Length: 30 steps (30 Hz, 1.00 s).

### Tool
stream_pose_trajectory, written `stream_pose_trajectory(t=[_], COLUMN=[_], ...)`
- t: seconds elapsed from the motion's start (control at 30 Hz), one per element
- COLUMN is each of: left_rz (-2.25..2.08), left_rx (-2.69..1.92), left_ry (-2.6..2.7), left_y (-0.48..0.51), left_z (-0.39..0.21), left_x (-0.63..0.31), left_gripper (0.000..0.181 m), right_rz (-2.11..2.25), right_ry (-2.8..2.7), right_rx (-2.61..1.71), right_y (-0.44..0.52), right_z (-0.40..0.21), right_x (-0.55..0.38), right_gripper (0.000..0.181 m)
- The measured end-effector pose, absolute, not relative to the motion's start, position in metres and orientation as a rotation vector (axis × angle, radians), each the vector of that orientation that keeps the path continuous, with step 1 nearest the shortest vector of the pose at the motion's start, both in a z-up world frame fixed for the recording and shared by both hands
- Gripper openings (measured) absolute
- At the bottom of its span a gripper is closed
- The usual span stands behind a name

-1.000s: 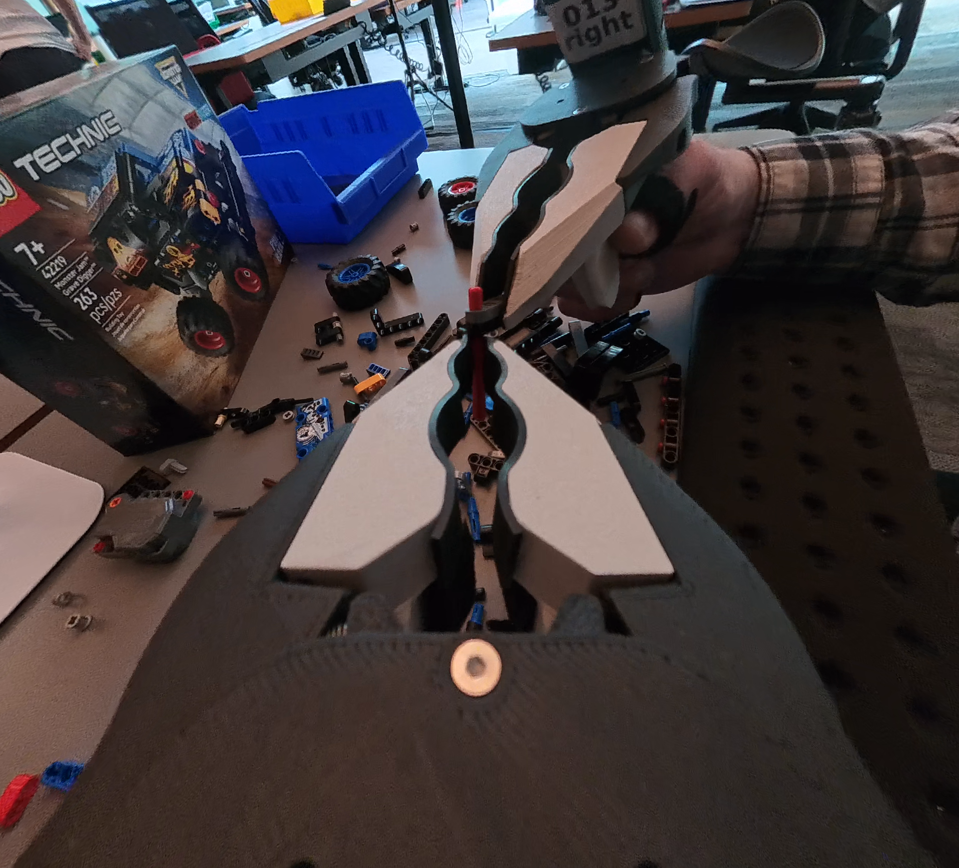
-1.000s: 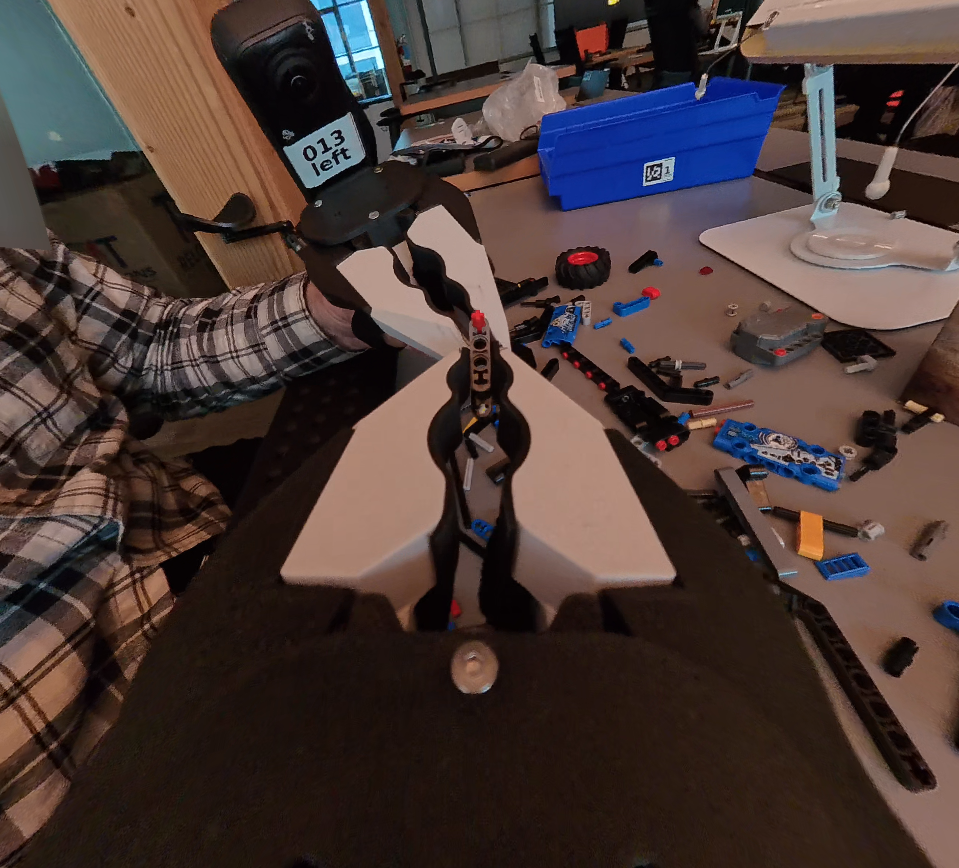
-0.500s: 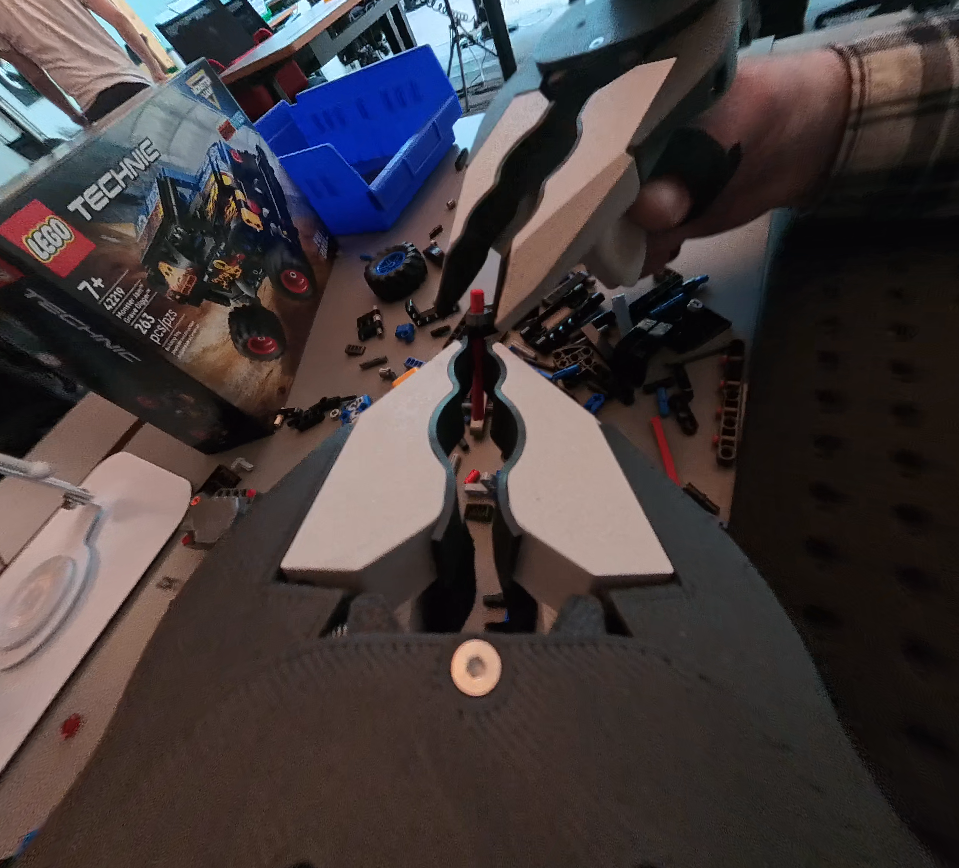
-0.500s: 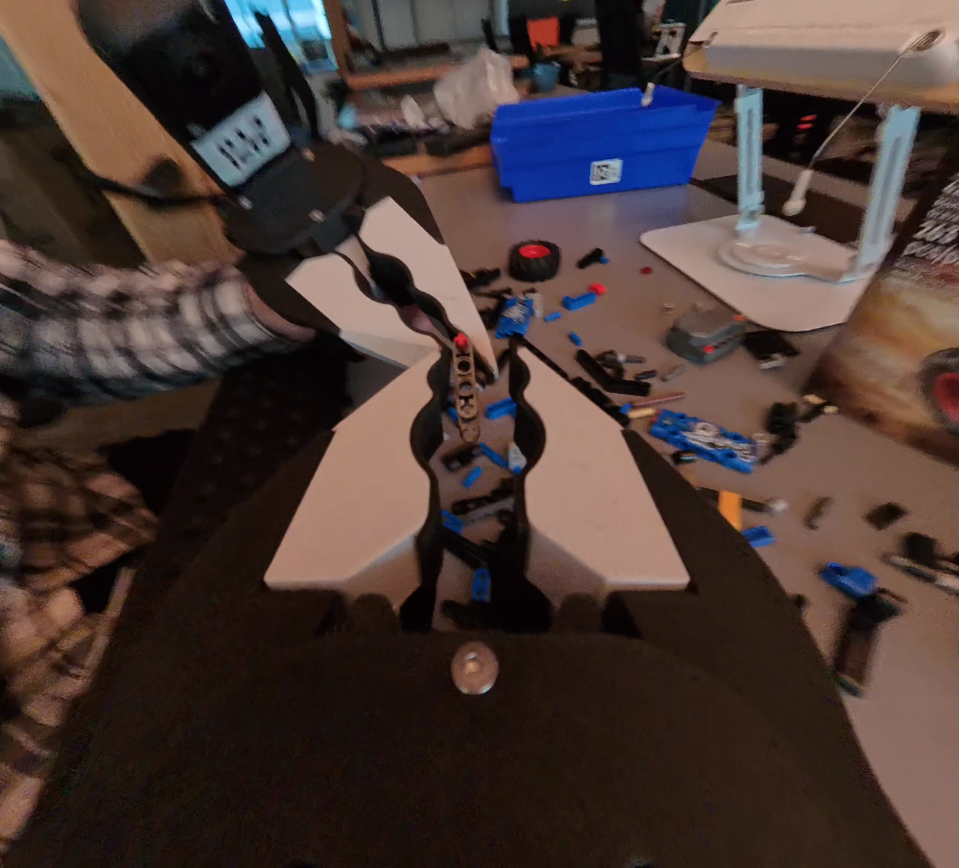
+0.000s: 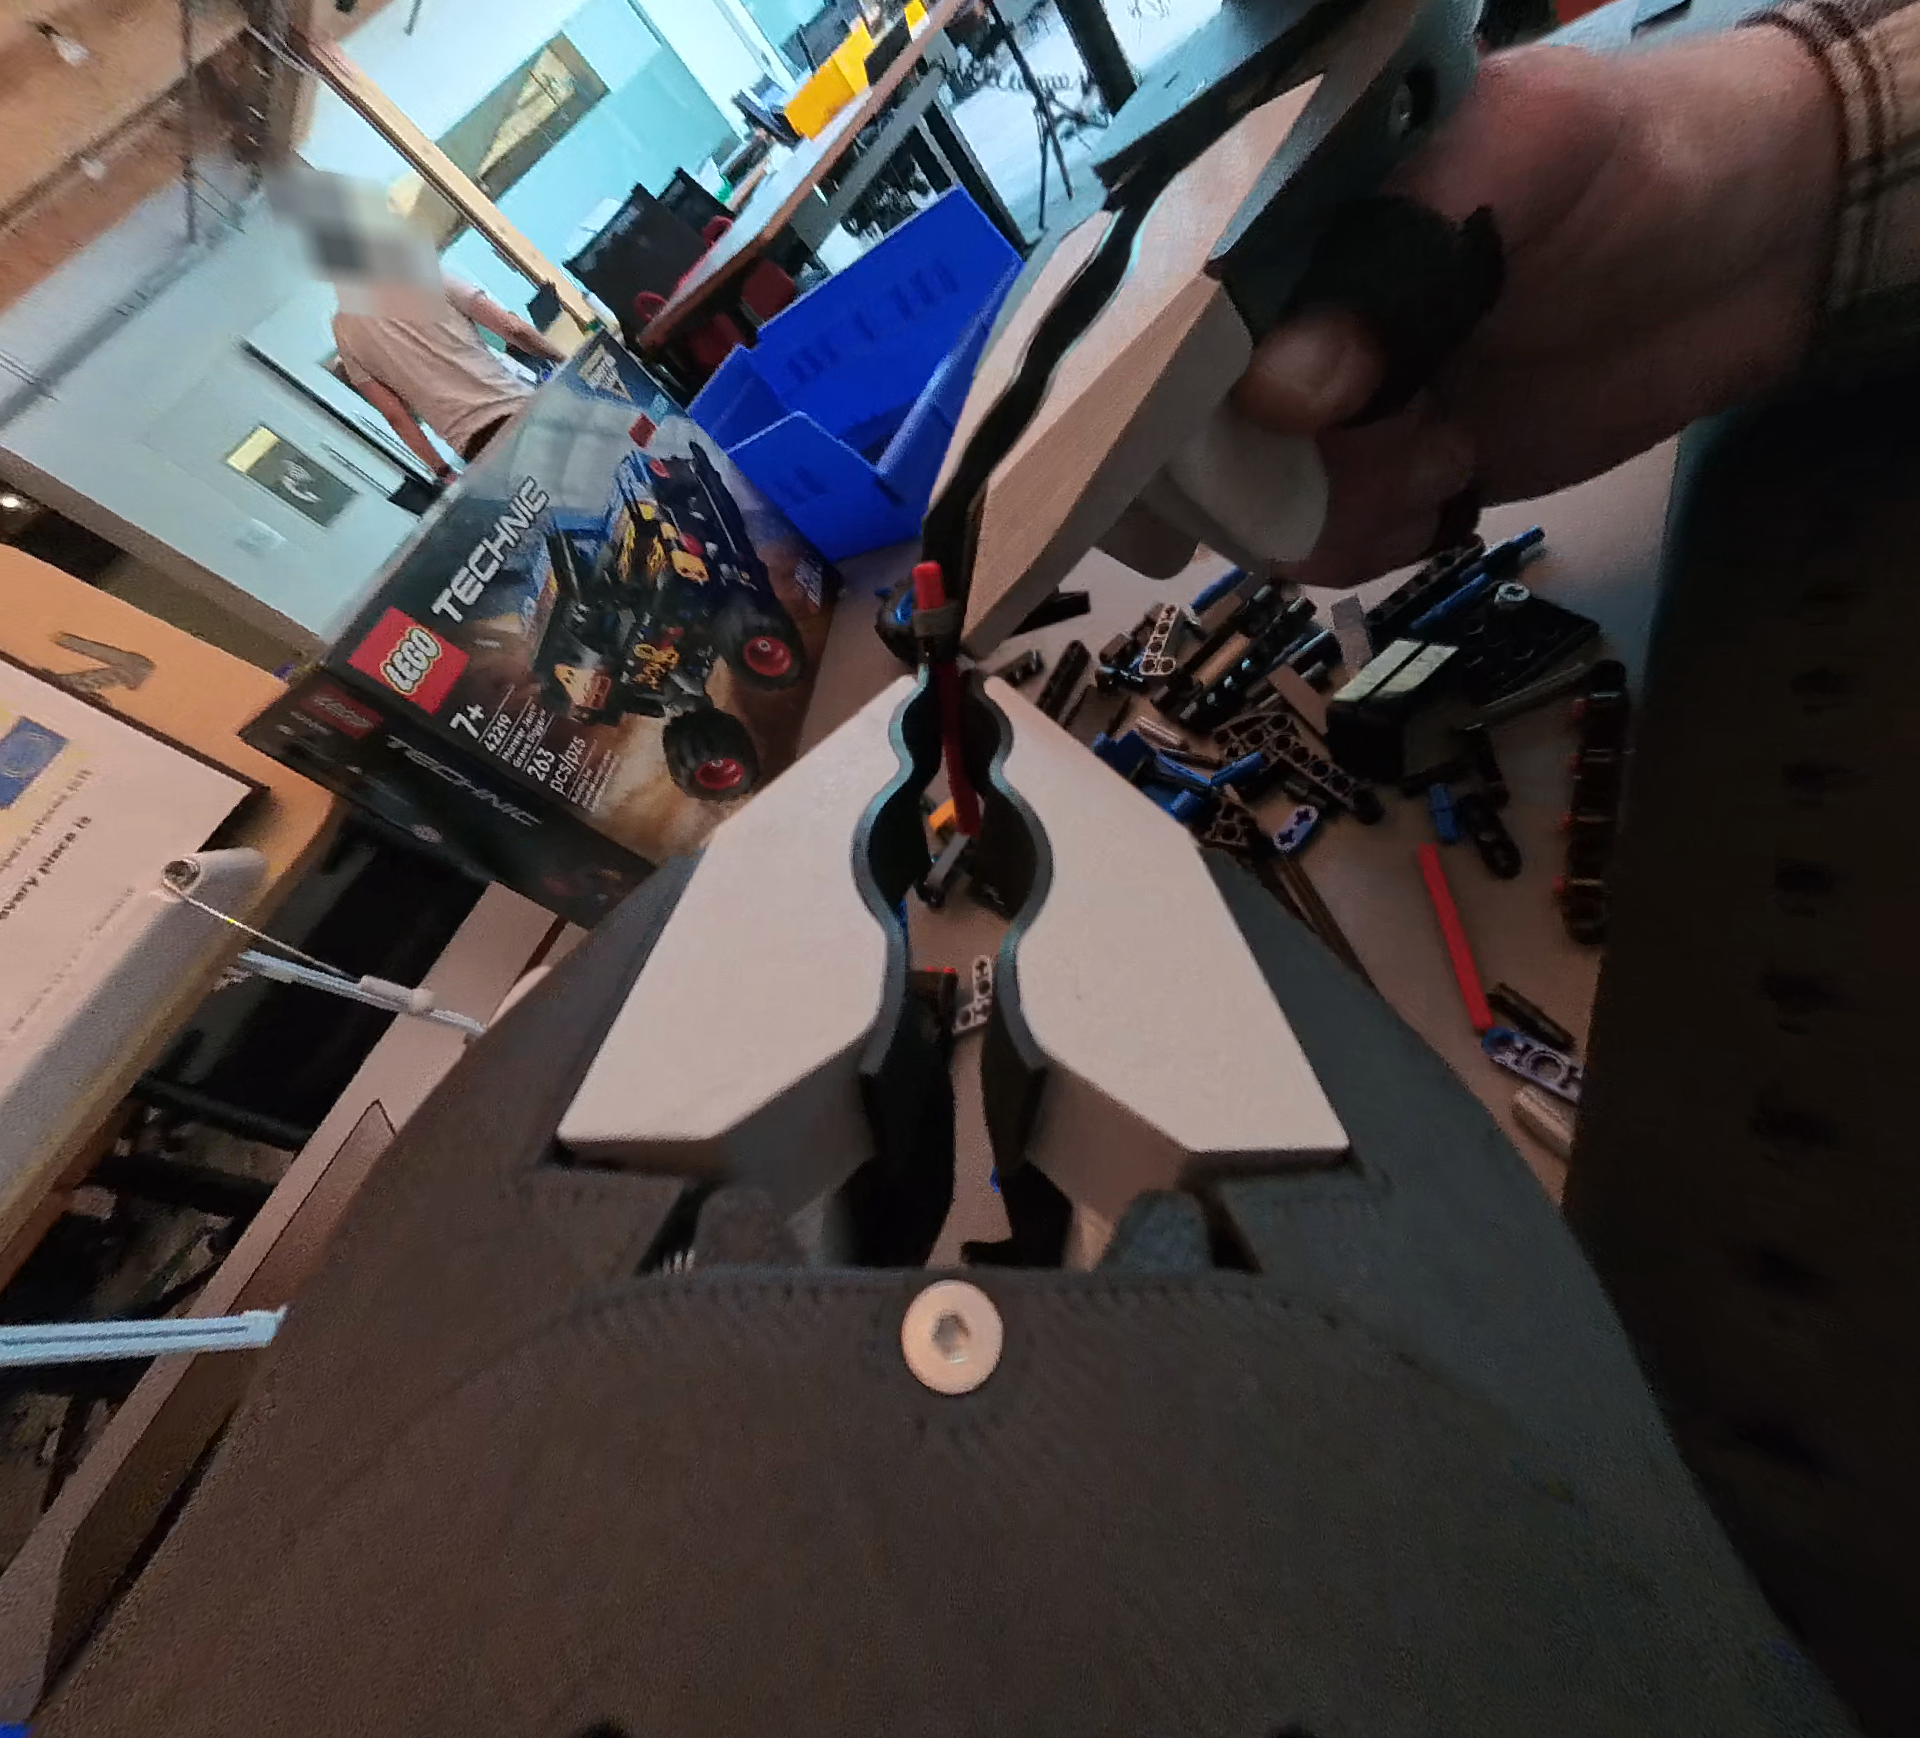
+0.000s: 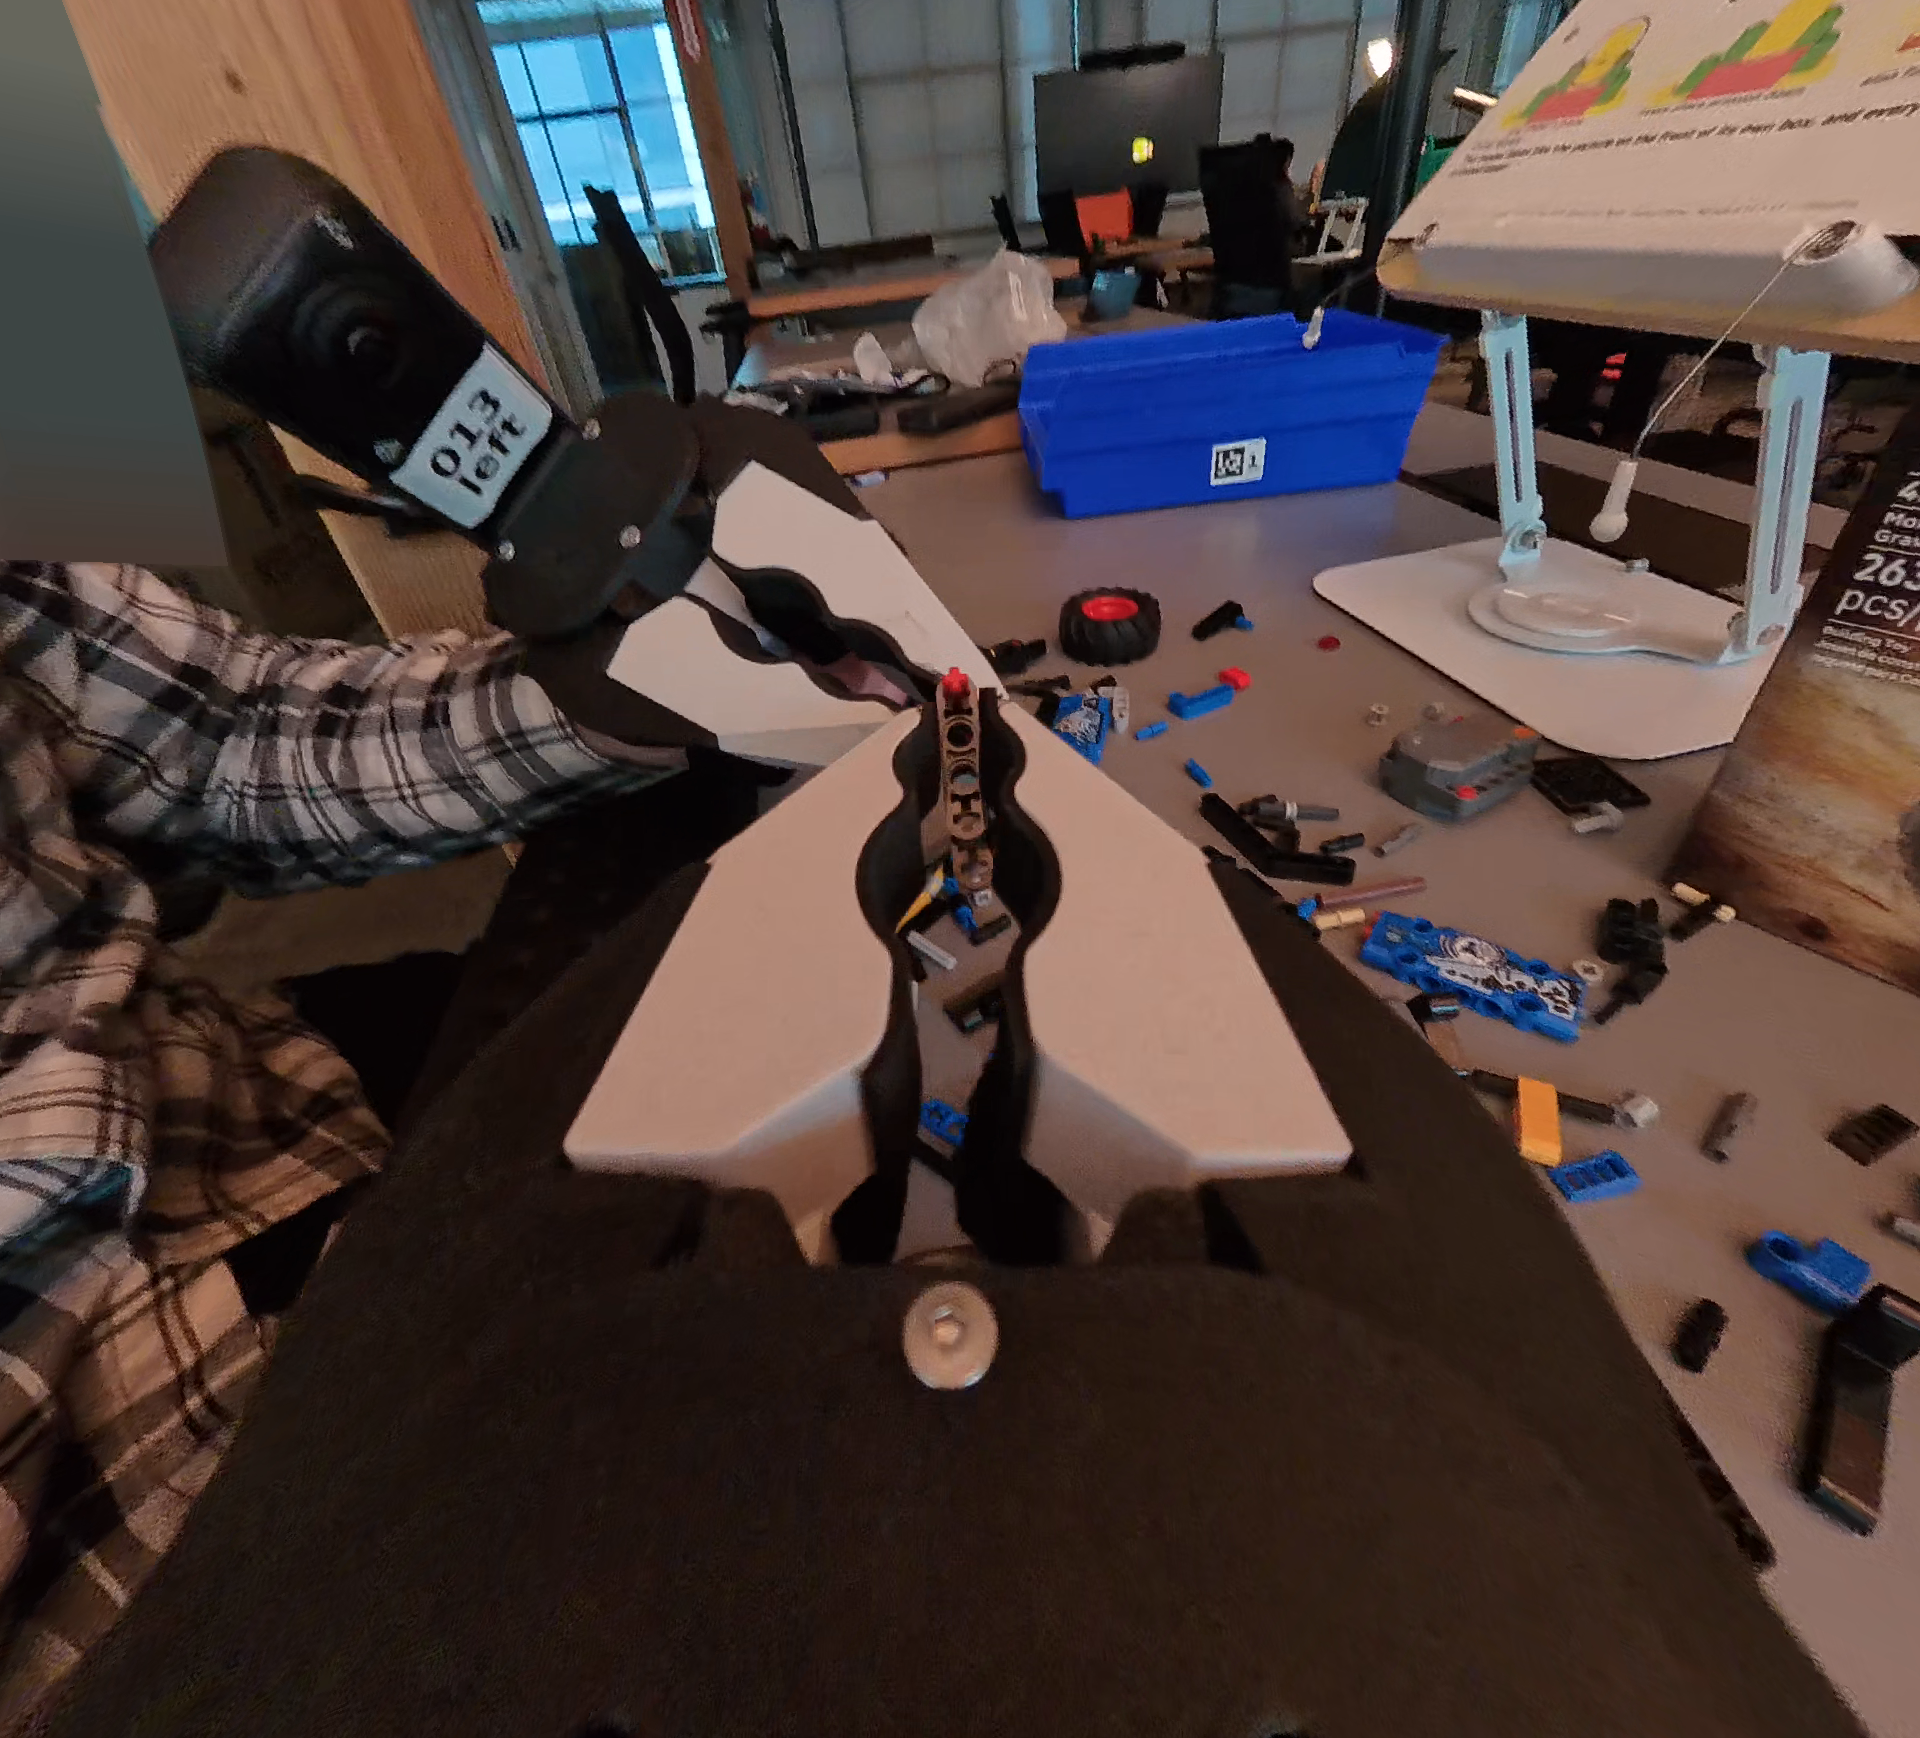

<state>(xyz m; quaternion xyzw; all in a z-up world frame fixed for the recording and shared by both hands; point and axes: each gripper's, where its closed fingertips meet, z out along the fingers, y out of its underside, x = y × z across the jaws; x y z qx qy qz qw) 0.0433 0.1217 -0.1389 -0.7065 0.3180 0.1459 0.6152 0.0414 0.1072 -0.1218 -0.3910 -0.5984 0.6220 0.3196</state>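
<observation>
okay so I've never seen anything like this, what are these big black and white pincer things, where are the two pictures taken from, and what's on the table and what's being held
Each pincer is a hand-held two-finger gripper with a camera on it, squeezed by a person in a plaid shirt; there is no robot arm. One picture looks along the left gripper, the other along the right gripper, so each also shows the other one facing it. The left gripper is shut on a thin red axle. The right gripper is shut on a dark beam with holes, and the axle's red tip pokes through its top hole. On the grey table lie scattered building-toy pieces, a red-hubbed wheel, a blue bin, the toy set's box and a white stand.
</observation>
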Motion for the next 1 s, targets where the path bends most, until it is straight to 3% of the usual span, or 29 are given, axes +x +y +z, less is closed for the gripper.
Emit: stream_pose_trajectory(t=[0.4, 0.8, 1.0], left_rz=[0.351, 0.452, 0.482], left_rx=[-1.633, -1.808, -1.733], left_ry=[0.750, 0.709, 0.583], left_y=[0.123, 0.138, 0.145], left_z=[-0.143, -0.176, -0.154], left_x=[0.046, 0.033, 0.045], left_gripper=[0.002, 0.002, 0.003], right_rz=[1.760, 1.108, 1.542], right_ry=[-1.569, -1.723, -1.516], right_rx=[-1.056, -1.015, -1.135], right_y=[0.108, 0.121, 0.130], right_z=[-0.123, -0.161, -0.133], right_x=[0.048, 0.034, 0.047], right_gripper=[0.004, 0.005, 0.003])
